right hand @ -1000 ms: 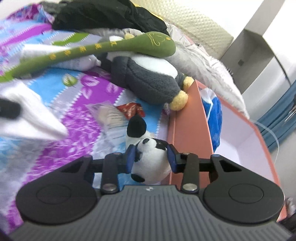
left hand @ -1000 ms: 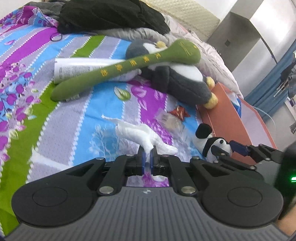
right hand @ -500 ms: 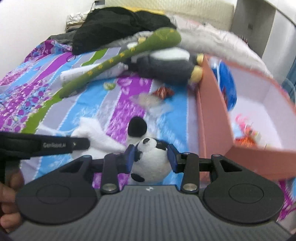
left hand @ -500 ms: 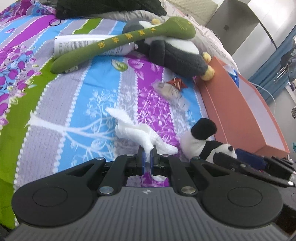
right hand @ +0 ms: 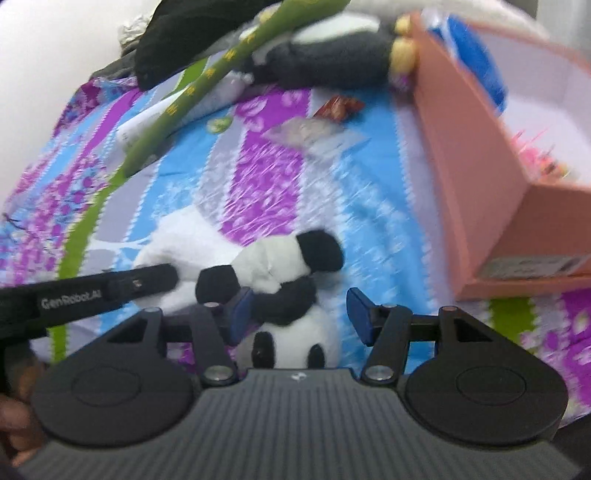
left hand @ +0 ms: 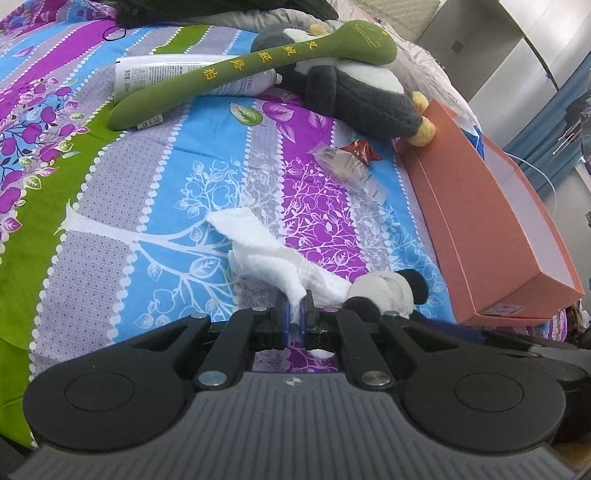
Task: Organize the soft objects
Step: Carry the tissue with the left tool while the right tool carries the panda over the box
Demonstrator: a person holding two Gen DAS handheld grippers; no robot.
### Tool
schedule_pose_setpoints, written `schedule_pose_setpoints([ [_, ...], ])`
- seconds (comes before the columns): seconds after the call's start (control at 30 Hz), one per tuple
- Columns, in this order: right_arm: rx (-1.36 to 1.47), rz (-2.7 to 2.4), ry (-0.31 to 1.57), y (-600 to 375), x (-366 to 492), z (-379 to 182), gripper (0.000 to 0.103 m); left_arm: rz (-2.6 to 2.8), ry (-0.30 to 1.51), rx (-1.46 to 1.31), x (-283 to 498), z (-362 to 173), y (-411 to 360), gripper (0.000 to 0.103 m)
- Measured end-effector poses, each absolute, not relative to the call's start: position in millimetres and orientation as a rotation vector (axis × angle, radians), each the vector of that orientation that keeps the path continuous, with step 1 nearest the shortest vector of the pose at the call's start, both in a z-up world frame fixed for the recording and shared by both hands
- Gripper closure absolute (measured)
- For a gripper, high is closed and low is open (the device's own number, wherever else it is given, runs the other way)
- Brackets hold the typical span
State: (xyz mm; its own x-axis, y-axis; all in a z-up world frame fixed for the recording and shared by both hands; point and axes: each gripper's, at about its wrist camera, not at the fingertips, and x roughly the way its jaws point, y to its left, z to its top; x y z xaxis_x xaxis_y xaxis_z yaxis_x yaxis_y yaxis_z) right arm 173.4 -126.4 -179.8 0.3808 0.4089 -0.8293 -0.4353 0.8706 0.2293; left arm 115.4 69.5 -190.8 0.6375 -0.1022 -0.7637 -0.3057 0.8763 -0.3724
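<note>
My left gripper (left hand: 295, 306) is shut on a crumpled white cloth (left hand: 266, 258) that lies on the striped bedspread (left hand: 110, 229). A small panda plush (right hand: 273, 266) rests on the bedspread right beside that cloth (right hand: 184, 240), and is also visible in the left wrist view (left hand: 388, 291). My right gripper (right hand: 299, 306) stands around the panda with its jaws opening. The right pad (right hand: 360, 310) is clear of the toy; the left pad sits against its dark arm. A finger of the left gripper (right hand: 140, 284) reaches in from the left.
An open orange box (left hand: 480, 206) lies along the right with a blue item inside. Farther back are a penguin plush (left hand: 354, 92), a long green plush (left hand: 251, 70), a white tube (left hand: 159, 74), snack wrappers (left hand: 351, 162) and dark clothing (right hand: 192, 33).
The right gripper's jaws have spread off the panda, which now lies on the bedspread beside the cloth. The right view rolled and dropped. The left gripper sank a little with the cloth.
</note>
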Motion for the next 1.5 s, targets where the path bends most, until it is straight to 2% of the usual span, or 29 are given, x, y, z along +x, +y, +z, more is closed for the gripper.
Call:
schedule_pose_setpoints([
  [0.13, 0.031, 0.529, 1.128, -130.6, 179.2, -197.4, 0.045, 0.129, 0.882, -0.508, 114.4, -190.8, 70.6, 0.097],
  [0.6, 0.050, 0.535, 1.057, -144.4, 177.5, -173.5, 0.047, 0.128, 0.856, -0.479, 113.5, -177.2, 66.9, 0.097],
  [0.93, 0.067, 0.532, 0.931, -161.8, 183.7, -116.5, 0.047, 0.056, 0.781, -0.475, 124.7, -133.9, 58.5, 0.097],
  [1.5, 0.060, 0.484, 0.676, -203.7, 221.9, -13.8, 0.047, -0.118, 0.601, -0.418, 174.3, -24.6, 9.9, 0.097],
])
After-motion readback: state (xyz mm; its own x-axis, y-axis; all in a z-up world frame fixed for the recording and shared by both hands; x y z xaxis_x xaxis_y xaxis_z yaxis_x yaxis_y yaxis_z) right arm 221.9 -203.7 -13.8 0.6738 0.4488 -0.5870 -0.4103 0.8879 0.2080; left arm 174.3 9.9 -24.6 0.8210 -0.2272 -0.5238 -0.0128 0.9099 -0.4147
